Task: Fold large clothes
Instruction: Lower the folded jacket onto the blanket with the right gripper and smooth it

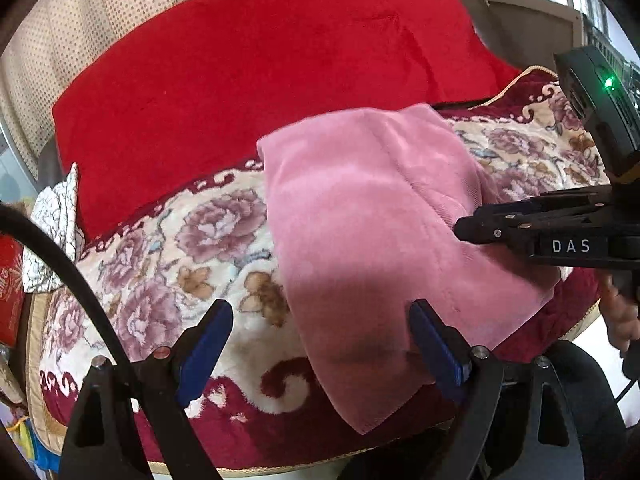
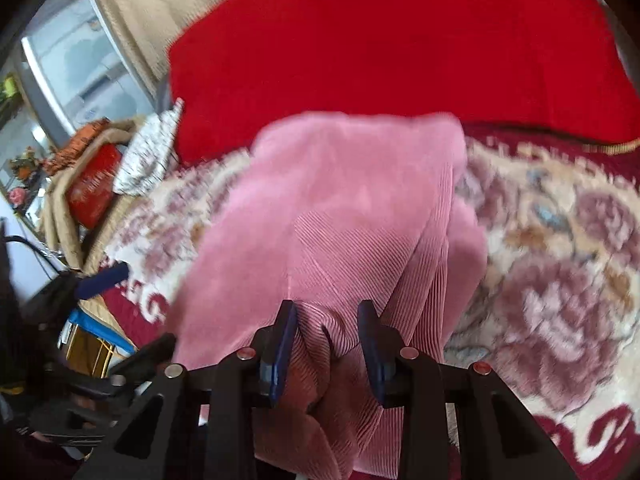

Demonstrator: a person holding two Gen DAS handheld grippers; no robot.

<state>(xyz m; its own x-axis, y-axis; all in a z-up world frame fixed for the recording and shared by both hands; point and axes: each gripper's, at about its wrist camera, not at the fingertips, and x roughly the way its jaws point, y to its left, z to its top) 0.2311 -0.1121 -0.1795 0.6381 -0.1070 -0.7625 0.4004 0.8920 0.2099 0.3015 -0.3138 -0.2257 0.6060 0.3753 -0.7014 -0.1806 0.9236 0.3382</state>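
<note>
A pink garment [image 1: 372, 240] lies partly folded on the floral blanket [image 1: 168, 264]. The left gripper [image 1: 320, 344] hovers spread wide over its near edge; the right gripper [image 2: 327, 344] pinches a bunched ribbed fold [image 2: 320, 336]. Judging by the loose bundle, final folds remain.

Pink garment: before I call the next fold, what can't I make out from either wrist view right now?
- What kind of clothing the pink garment is: folded over itself, no sleeve or collar shows.
- Its near hem, right wrist view: hidden below the right gripper and the frame edge.
- Floral blanket pattern there: motion-blurred.
- Whether the left gripper, open, touches the cloth: unclear.
</note>
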